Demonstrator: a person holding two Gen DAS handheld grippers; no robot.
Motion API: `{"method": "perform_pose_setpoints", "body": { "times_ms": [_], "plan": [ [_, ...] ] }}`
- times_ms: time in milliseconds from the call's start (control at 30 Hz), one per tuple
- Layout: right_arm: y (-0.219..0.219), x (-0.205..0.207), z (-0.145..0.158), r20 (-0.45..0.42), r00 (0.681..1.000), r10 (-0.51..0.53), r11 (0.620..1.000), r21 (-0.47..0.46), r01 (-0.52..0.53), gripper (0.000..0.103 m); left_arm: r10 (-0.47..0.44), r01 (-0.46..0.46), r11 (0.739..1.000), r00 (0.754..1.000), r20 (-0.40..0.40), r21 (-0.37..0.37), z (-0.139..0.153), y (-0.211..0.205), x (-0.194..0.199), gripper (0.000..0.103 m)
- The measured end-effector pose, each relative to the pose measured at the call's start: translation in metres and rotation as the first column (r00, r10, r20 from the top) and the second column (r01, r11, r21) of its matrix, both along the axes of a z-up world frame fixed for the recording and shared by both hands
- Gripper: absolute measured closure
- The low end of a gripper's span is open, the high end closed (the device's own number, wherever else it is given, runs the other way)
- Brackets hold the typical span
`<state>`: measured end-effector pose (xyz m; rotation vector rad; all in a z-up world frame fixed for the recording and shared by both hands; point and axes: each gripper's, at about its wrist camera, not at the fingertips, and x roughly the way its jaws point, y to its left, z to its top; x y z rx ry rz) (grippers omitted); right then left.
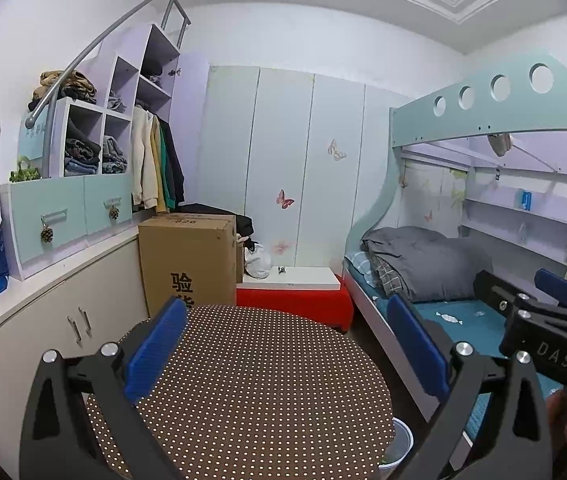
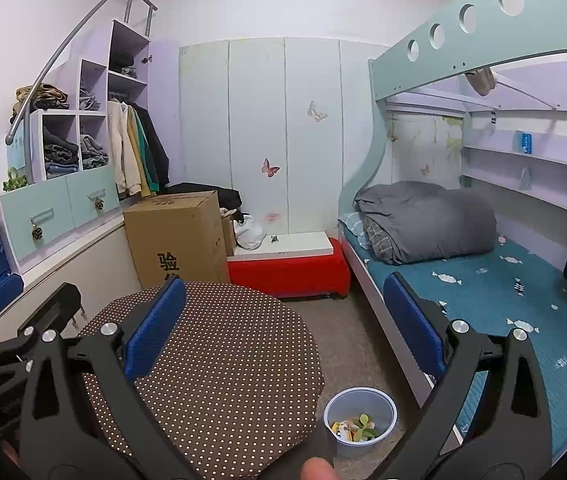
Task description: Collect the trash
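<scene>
Both grippers are up in the air over the round polka-dot table (image 2: 219, 364), and neither one is carrying anything. The left gripper (image 1: 287, 348) has its blue fingers spread wide apart with nothing but the dotted tabletop between them. Same deal with the right gripper (image 2: 283, 326): fingers wide apart and empty, sitting just to the right of the left one, so each shows up at the edge of the other's camera.

The trash is already in the small grey bin (image 2: 360, 420) on the floor, tucked between the near right edge of the table and the lower bunk (image 2: 483, 300). From the right wrist view you can see bits of yellow, green and white scraps (image 2: 357, 432) lying at the bottom of it. In the left wrist view only a sliver of the bin peeks out past the table rim.

Further back there's a cardboard box (image 2: 175, 240) on the left against the cabinets, and a red bench (image 2: 287, 270) with a white board on top, sitting in front of the far wardrobe. A rolled grey duvet (image 2: 427, 220) sits at the far end of the bunk.
</scene>
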<state>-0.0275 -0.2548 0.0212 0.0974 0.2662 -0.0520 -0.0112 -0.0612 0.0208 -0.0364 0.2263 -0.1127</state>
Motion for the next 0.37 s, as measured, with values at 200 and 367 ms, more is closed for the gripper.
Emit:
{"method": "perform_pose_setpoints", "body": {
  "times_ms": [200,367],
  "plan": [
    [0.0019,0.0009,0.0007,0.001,1.000,0.005,1.000,0.001,-0.005,0.006,0.020,-0.020,1.000,1.000,-0.010,-0.003,0.0000,0.0009,0.0016,0.005],
    [0.0023,0.0017,0.0009,0.001,1.000,0.010,1.000,0.004,-0.010,0.006,0.027,-0.027,1.000,1.000,-0.015,-0.005,0.0001,0.0013,0.0019,0.005]
  ]
}}
